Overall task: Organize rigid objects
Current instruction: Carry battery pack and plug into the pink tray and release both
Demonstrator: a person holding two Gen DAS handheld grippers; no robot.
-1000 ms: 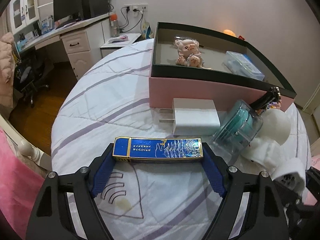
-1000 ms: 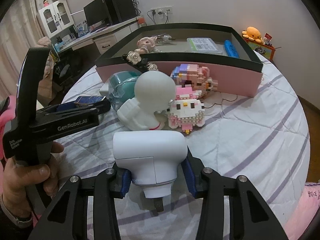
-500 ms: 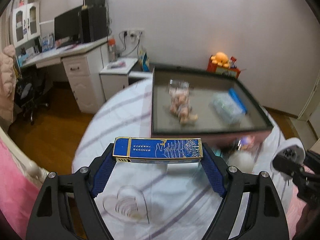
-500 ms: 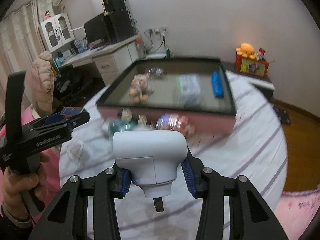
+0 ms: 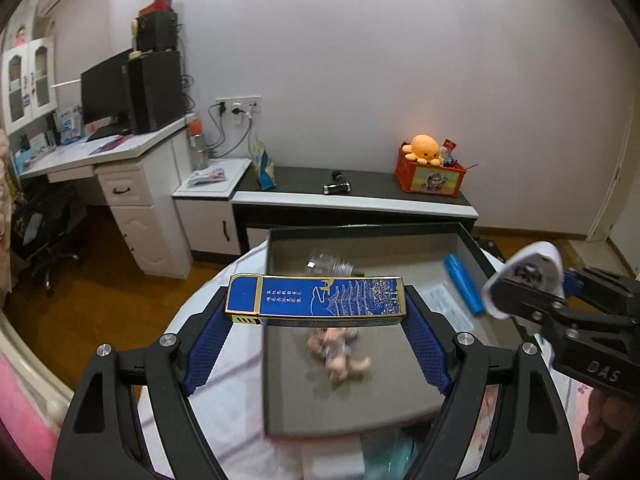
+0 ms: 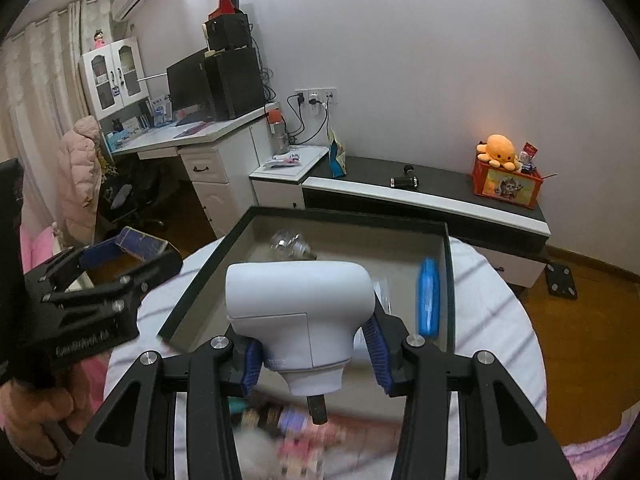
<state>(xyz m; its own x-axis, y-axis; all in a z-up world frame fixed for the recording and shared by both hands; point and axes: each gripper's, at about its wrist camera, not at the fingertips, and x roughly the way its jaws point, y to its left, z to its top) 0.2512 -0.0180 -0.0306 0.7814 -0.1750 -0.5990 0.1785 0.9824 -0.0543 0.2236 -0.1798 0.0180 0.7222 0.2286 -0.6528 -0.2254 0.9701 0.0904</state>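
The left gripper [image 5: 316, 334] is clamped end to end on a blue and gold box [image 5: 316, 295], held at the centre of the left wrist frame above the black-rimmed tray [image 5: 472, 240]. The right gripper [image 6: 314, 350] is clamped on the narrow neck of a white device [image 6: 300, 296], held in the lower centre of the right wrist frame over the tray's near edge. Inside the tray, a blue bar [image 6: 429, 296] is seen at the right wall and what appears to be a small plush figure [image 5: 340, 354], blurred, near the middle.
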